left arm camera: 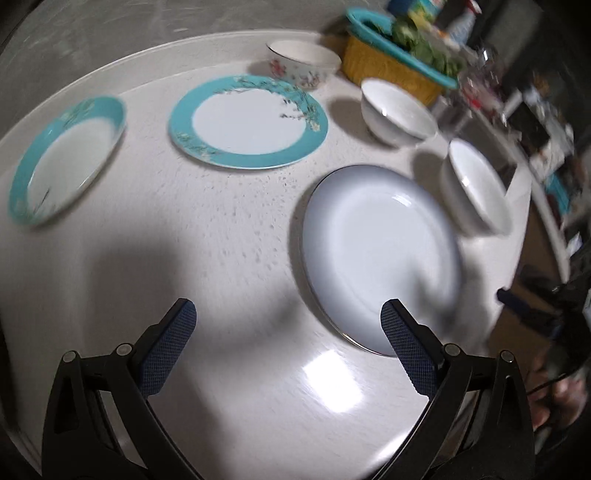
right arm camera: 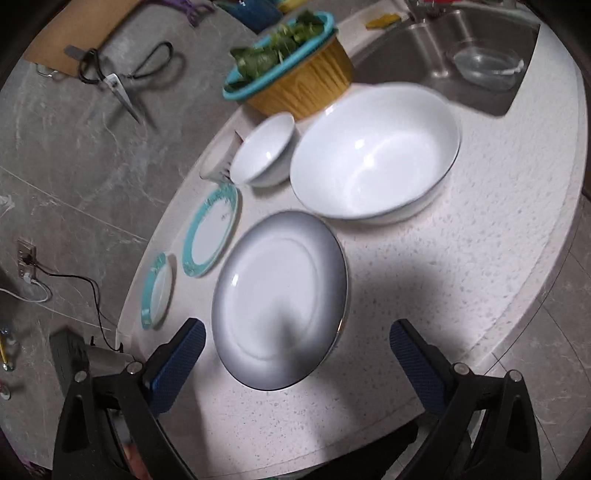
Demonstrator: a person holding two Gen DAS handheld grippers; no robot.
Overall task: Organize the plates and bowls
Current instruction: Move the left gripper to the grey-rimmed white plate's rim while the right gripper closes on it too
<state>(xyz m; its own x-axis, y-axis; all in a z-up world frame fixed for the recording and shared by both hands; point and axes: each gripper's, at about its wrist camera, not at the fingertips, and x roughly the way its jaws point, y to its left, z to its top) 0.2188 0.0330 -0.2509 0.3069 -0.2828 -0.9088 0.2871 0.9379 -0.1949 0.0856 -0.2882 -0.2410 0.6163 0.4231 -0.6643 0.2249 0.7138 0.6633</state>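
Plates (left arm camera: 376,254) both views | sink (right arm camera: 424,62), scissors (right arm camera: 118,83) right-wrist only; blurry

We are in a home kitchen. We see a speckled white countertop (right arm camera: 461,236) with a steel sink (right arm camera: 424,62) set into it, a clear glass dish (right arm camera: 484,68) lying in the basin and a yellow sponge (right arm camera: 382,20) at its edge. A yellow tub with a teal strainer of leafy greens (right arm camera: 280,44) stands on the counter near plates and bowls. Scissors (right arm camera: 122,81) hang on the grey marbled wall (right arm camera: 74,177), which also carries a socket (right arm camera: 26,254) with a cord plugged in.
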